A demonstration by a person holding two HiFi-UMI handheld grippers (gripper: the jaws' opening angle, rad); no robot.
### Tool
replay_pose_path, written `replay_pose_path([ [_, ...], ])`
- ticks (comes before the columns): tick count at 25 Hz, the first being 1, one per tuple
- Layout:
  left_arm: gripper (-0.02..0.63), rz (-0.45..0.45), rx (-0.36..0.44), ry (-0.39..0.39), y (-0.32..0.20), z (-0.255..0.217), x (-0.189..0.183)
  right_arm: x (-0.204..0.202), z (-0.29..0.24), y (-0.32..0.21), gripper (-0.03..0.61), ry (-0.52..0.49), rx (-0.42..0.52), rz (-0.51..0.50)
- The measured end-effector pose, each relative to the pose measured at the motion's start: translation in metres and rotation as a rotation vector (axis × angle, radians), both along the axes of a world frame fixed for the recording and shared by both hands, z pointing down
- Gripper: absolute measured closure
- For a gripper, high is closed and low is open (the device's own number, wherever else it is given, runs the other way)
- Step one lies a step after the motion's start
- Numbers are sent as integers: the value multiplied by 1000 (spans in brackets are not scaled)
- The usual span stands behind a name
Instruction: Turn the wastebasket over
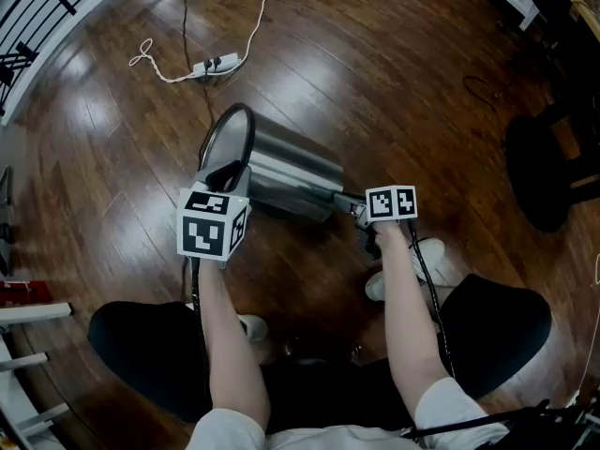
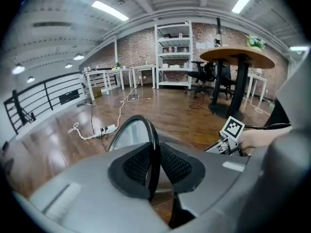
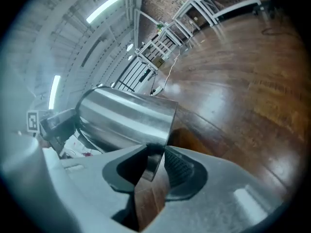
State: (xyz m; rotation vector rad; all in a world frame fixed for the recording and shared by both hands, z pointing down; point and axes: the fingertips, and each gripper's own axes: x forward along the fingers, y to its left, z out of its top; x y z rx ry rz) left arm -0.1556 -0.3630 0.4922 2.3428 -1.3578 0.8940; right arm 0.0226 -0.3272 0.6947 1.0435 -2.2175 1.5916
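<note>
The left gripper (image 2: pixel 154 169) is closed on the black rim (image 2: pixel 151 135) between its jaws, and the right gripper (image 3: pixel 153 166) pinches the bottom edge of the steel wastebasket (image 1: pixel 291 162), which lies on its side between both. It looks light, stiff and slippery, so these edges seem good holds. Only the head view shows both holds together.

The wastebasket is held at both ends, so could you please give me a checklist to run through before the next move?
1. Left tongs shut on the black rim: ok.
2. Right tongs shut on the base edge: ok.
3. Wastebasket on its side, not yet inverted: ok.
4. Power strip apart from the wastebasket: ok.
5. Wastebasket empty inside: cannot tell.
</note>
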Motion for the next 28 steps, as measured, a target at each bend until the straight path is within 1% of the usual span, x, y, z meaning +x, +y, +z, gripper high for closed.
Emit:
replay_pose_path([
  [3, 538, 108, 36, -188, -1, 7, 29, -18, 36, 8, 482, -108, -52, 66],
  [4, 538, 146, 43, -232, 1, 12, 42, -23, 48, 11, 487, -137, -68, 90],
  [5, 538, 184, 48, -257, 6, 17, 56, -26, 59, 14, 501, -153, -82, 106],
  [6, 538, 225, 52, -267, 11, 23, 72, -29, 69, 18, 550, -156, -94, 113],
  [8, 538, 308, 54, -274, 26, 37, 103, -30, 86, 27, 555, -138, -117, 114],
  [10, 540, 380, 37, -308, 43, 55, 127, -23, 98, 37, 555, -120, -139, 115],
  [11, 540, 402, 25, -328, 52, 66, 134, -18, 101, 41, 555, -113, -146, 119],
  [12, 540, 409, 19, -339, 60, 77, 136, -12, 103, 43, 554, -105, -149, 127],
  [14, 540, 387, 47, -331, 67, 90, 133, 3, 104, 44, 551, -90, -144, 154],
  [16, 540, 382, 76, -313, 65, 91, 129, 16, 101, 40, 546, -76, -125, 179],
  [18, 540, 391, 72, -304, 65, 90, 131, 23, 95, 35, 546, -60, -103, 184],
  [22, 540, 382, 86, -314, 66, 91, 132, 19, 82, 31, 538, -32, -67, 142],
  [28, 540, 391, 91, -305, 65, 90, 133, 6, 64, 33, 529, -19, -31, 91],
])
